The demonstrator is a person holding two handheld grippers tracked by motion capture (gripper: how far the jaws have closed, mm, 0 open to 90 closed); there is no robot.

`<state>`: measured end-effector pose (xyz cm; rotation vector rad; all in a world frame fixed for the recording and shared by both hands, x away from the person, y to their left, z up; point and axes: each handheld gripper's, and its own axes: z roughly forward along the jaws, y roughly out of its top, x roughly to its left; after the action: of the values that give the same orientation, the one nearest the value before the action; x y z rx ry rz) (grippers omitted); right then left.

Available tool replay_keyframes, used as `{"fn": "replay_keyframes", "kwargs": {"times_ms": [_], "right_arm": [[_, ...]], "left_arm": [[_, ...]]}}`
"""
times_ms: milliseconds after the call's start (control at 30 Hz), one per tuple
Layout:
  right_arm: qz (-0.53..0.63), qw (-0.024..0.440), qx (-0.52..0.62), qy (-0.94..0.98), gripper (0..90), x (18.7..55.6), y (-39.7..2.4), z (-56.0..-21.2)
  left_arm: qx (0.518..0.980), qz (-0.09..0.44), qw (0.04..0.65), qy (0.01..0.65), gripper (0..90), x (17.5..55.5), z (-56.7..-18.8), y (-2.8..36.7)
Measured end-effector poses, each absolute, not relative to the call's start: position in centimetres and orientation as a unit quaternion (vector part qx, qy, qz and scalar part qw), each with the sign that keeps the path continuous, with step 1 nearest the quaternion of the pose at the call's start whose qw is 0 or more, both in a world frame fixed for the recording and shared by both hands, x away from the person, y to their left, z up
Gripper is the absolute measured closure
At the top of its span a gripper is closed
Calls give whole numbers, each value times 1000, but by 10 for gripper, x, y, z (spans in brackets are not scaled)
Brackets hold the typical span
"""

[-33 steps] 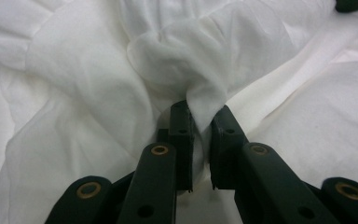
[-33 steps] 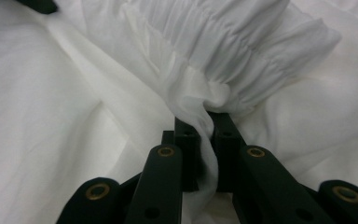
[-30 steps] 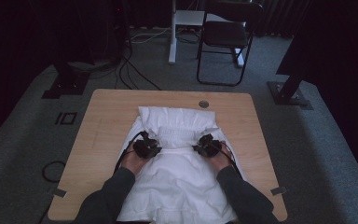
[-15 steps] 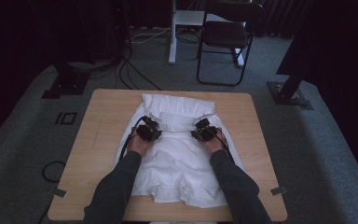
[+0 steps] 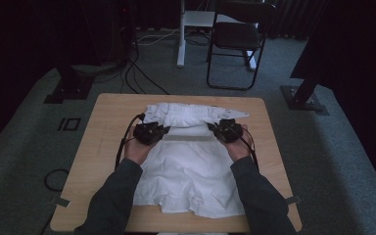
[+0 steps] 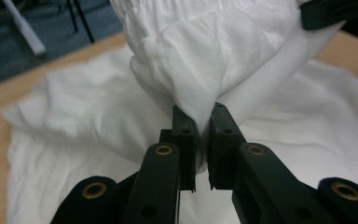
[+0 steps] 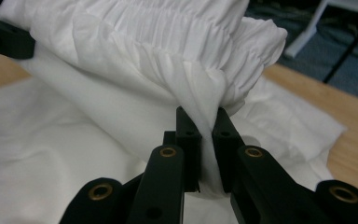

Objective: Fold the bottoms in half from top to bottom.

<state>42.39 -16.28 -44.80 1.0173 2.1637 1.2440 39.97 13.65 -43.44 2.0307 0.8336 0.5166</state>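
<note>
A white garment (image 5: 188,166) is spread on the wooden table (image 5: 105,147), its hem towards the person's edge and its gathered elastic waistband (image 5: 191,111) towards the far edge. The waistband end is lifted off the cloth below & folded towards the far side.

L gripper (image 5: 157,131) is held at the garment's left side, near the waistband. In the left gripper view its jaws are seen nearly closed, w/ a bunched fold of white fabric (image 6: 196,88) pinched between them; the cloth is pulled up from the layer lying flat underneath.

R gripper (image 5: 221,128) is held at the garment's right side, level w/ the other. In the right gripper view its jaws are likewise clamped on fabric just below the ruched waistband (image 7: 168,32), w/ only a thin gap taken up by cloth.

Both grippers are held well apart, the fabric stretched between them. A black chair (image 5: 237,39) is seen on the grey carpet beyond the table.
</note>
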Motion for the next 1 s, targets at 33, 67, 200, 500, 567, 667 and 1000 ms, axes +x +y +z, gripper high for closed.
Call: {"fn": "replay_keyframes", "kwargs": {"times_ms": [33, 67, 200, 500, 567, 667, 1000], "right_arm": [[457, 226, 359, 782, 850, 415, -165, -443], [461, 227, 356, 780, 850, 410, -166, -441], [465, 222, 340, 787, 849, 387, -169, -441], [395, 145, 365, 831, 845, 366, -162, -527], [381, 135, 373, 835, 843, 369, -160, -541], [376, 114, 389, 833, 803, 372, -161, -554], [433, 114, 409, 795, 477, 375, -192, -512]], "left_arm": [[814, 206, 433, 329, 840, 394, -432, 137], [816, 209, 434, 319, 840, 384, -430, 139], [815, 201, 445, 313, 838, 365, -435, 142], [837, 118, 385, 370, 832, 359, -535, 141], [837, 107, 379, 379, 813, 361, -548, 140], [826, 87, 391, 395, 706, 362, -546, 143], [787, 128, 434, 420, 630, 377, -495, 169]]}}
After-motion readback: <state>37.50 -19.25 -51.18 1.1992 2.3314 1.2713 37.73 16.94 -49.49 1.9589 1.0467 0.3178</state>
